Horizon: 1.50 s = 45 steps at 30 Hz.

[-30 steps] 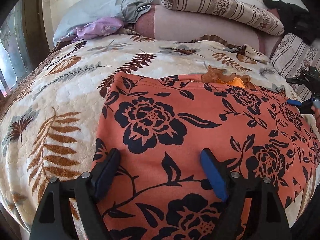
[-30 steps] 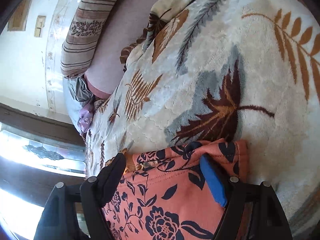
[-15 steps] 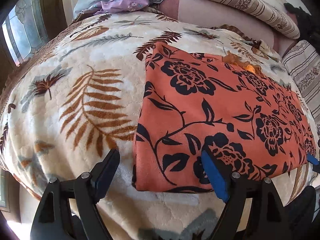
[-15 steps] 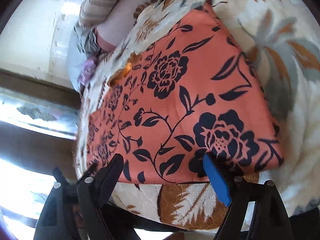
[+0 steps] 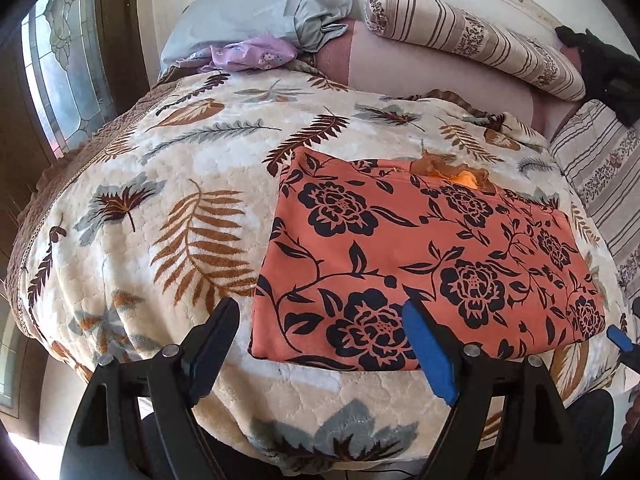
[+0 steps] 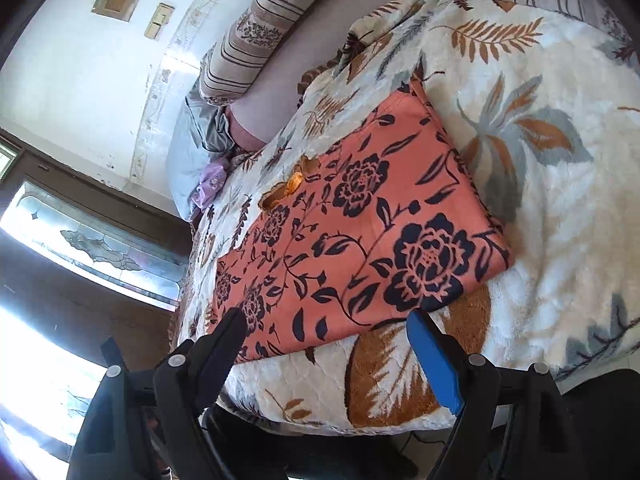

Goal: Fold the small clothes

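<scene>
An orange garment with black flowers [image 5: 420, 256] lies folded flat as a rectangle on the leaf-patterned blanket [image 5: 168, 208]. A bit of orange lining [image 5: 464, 178] shows at its far edge. My left gripper [image 5: 320, 344] is open and empty, held just off the garment's near left corner. My right gripper [image 6: 326, 354] is open and empty, held off the garment's [image 6: 360, 220] near edge. The right gripper's blue tip also shows at the right edge of the left wrist view [image 5: 620, 340].
Striped bolster pillows [image 5: 472, 36] and a grey pillow [image 5: 260, 16] lie at the head of the bed, with a small purple garment [image 5: 252, 54] beside them. A window [image 5: 60, 72] is on the left. The blanket's [image 6: 540, 160] front edge drops off just below the grippers.
Both grippers have let go of the garment and pulled back toward the bed's front edge. The garment now lies flat and still.
</scene>
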Motion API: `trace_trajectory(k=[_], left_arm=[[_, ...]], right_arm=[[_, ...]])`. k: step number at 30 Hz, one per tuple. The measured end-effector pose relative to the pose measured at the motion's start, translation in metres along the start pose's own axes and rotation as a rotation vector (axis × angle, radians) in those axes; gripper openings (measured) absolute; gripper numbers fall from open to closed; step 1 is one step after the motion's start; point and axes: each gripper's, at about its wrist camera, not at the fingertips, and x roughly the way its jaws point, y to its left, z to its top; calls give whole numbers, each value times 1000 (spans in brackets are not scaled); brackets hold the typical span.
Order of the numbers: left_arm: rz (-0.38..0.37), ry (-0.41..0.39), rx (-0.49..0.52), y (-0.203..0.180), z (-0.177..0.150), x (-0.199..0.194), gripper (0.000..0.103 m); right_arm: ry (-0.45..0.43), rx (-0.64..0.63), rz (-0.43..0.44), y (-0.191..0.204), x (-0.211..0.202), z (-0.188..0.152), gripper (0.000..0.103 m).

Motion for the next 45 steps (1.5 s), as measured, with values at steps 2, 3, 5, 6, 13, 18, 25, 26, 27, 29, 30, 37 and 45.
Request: trace_trajectory(k=[2, 3, 5, 6, 13, 18, 25, 26, 27, 29, 30, 37, 45], left_arm=[[5, 16, -12, -1, -1, 0, 84], [7, 21, -16, -2, -3, -1, 84], [12, 29, -14, -3, -5, -1, 84], [18, 33, -10, -4, -6, -2, 84], [50, 21, 16, -5, -11, -7, 84], [32, 52, 8, -6, -13, -4, 84], [53, 27, 32, -7, -14, -16, 84], [46, 32, 20, -6, -13, -15, 84], [39, 35, 13, -7, -13, -15, 84], [29, 37, 18, -11, -12, -16, 84], [28, 35, 28, -13, -12, -18, 84], [45, 24, 65, -23, -12, -22, 84], [48, 44, 93, -34, -15, -17, 84]], right_arm=[[-1, 0, 36, 8, 10, 9, 85], [-7, 11, 71, 9, 16, 13, 85], [-11, 43, 86, 1, 31, 17, 86], [-7, 55, 42, -9, 43, 17, 87], [-9, 52, -18, -11, 49, 10, 86], [61, 64, -72, -30, 63, 10, 86], [17, -17, -7, -8, 30, 6, 86], [17, -27, -12, -8, 31, 6, 86], [20, -18, -26, -13, 33, 7, 86], [31, 50, -90, -36, 40, 11, 86], [40, 94, -99, -48, 41, 12, 86], [17, 22, -30, -26, 18, 4, 86], [75, 102, -7, -47, 27, -31, 86]])
